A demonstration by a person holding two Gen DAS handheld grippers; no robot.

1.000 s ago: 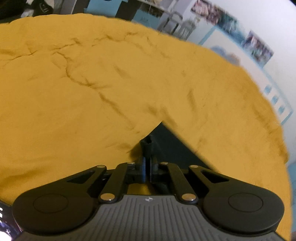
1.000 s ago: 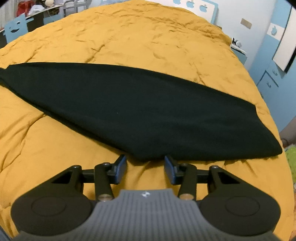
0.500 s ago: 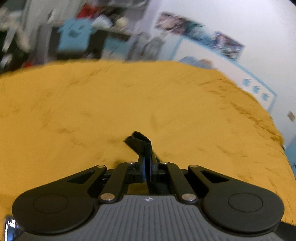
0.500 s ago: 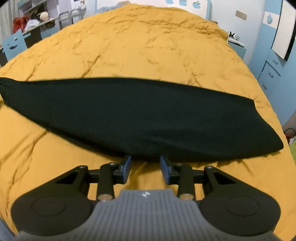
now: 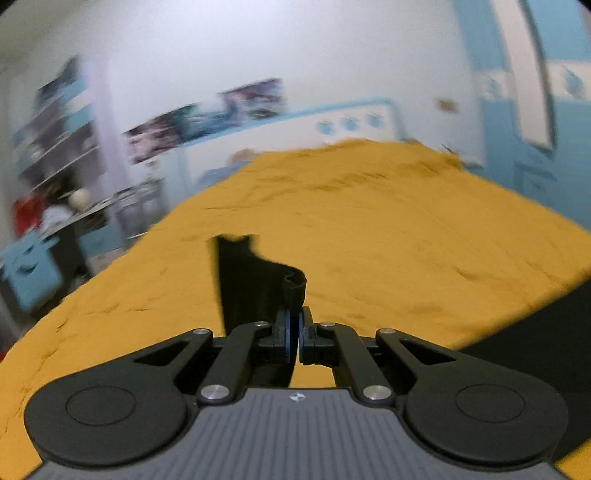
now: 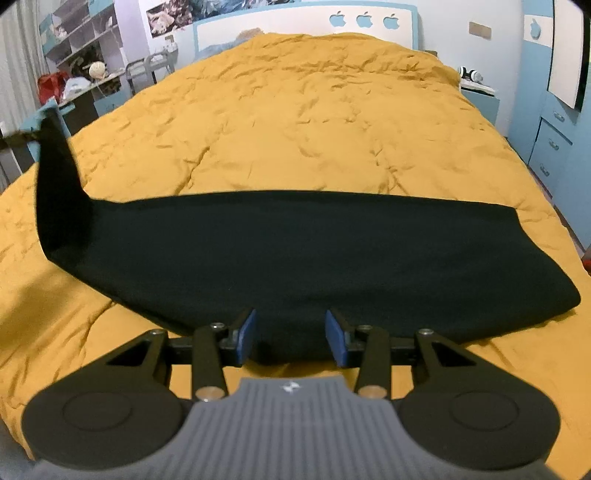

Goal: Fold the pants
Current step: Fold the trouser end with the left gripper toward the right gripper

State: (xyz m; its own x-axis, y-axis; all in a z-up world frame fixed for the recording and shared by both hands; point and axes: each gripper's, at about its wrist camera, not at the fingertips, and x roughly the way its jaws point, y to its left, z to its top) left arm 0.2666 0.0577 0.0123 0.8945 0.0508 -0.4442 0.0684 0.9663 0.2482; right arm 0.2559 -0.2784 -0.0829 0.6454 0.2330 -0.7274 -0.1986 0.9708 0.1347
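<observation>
Left tool [image 5: 294, 334]: jaws pinched together on one end of the black fabric pants [image 6: 280, 254]; the gripped end [image 5: 255, 284] stands up off the bed, view blurred.
Right tool [image 6: 291, 334]: jaws spread wide, blue pads [image 6: 246, 332] at the near edge of the pants, cloth showing between them; contact cannot be told.
Pants position: lying flat as a long band across the mustard-yellow quilted bedcover [image 6: 314, 122], left end raised [image 6: 55, 177].
Surroundings, left: cluttered desk [image 6: 81, 88] and wall shelves [image 6: 81, 29] beside the bed.
Surroundings, far: white-and-blue headboard with apple shapes [image 6: 364, 18], posters above [image 6: 173, 14].
Surroundings, right: blue drawer unit [image 6: 554, 129], white headphones on a nightstand [image 6: 471, 75].
</observation>
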